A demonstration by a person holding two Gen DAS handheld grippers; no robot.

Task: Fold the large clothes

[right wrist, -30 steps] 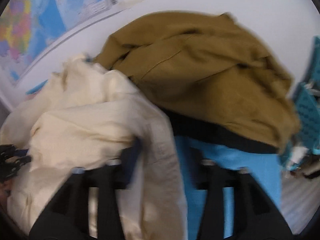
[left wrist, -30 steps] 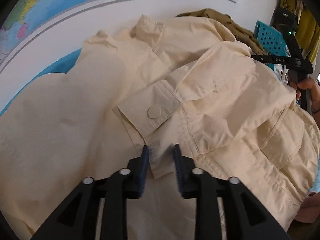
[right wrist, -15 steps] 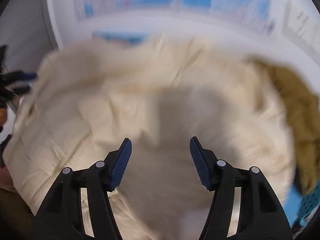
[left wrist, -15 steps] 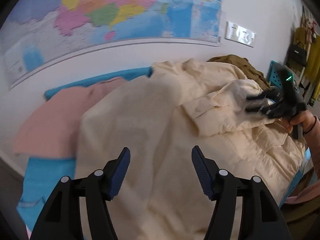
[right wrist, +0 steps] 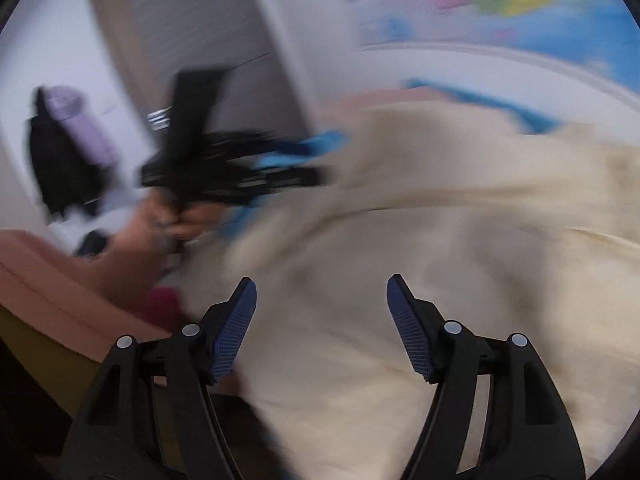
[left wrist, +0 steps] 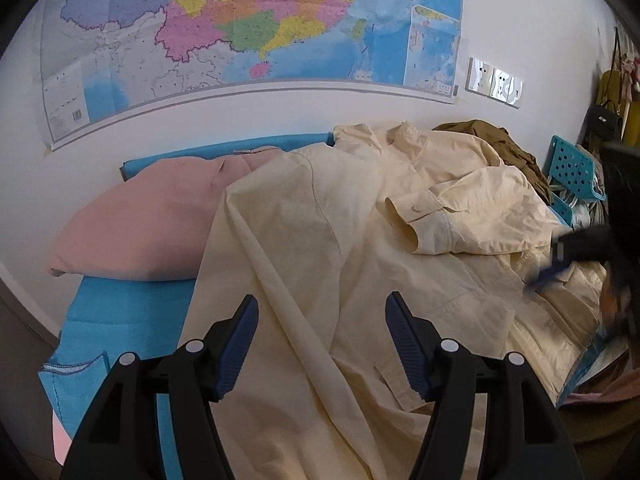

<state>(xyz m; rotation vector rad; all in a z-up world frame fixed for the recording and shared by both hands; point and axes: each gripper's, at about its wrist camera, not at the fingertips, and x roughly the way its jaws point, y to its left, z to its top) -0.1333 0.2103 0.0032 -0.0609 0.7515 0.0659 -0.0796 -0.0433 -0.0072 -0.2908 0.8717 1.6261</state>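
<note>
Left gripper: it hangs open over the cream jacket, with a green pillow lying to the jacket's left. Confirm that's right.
One detail is off: the pillow is pink, not green, as the left wrist view shows. The rest holds: the left gripper is open above the cream jacket, and the pillow lies to the jacket's left.

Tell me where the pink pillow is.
Left wrist view, left side: the pink pillow lies on the blue mat, below the wall map, its right end under the cream jacket.

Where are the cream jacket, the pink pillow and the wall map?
cream jacket [left wrist: 360, 240]: left wrist view, on its spread back panel.
pink pillow [left wrist: 148, 220]: left wrist view, on its top face.
wall map [left wrist: 248, 20]: left wrist view, on the coloured regions.
</note>
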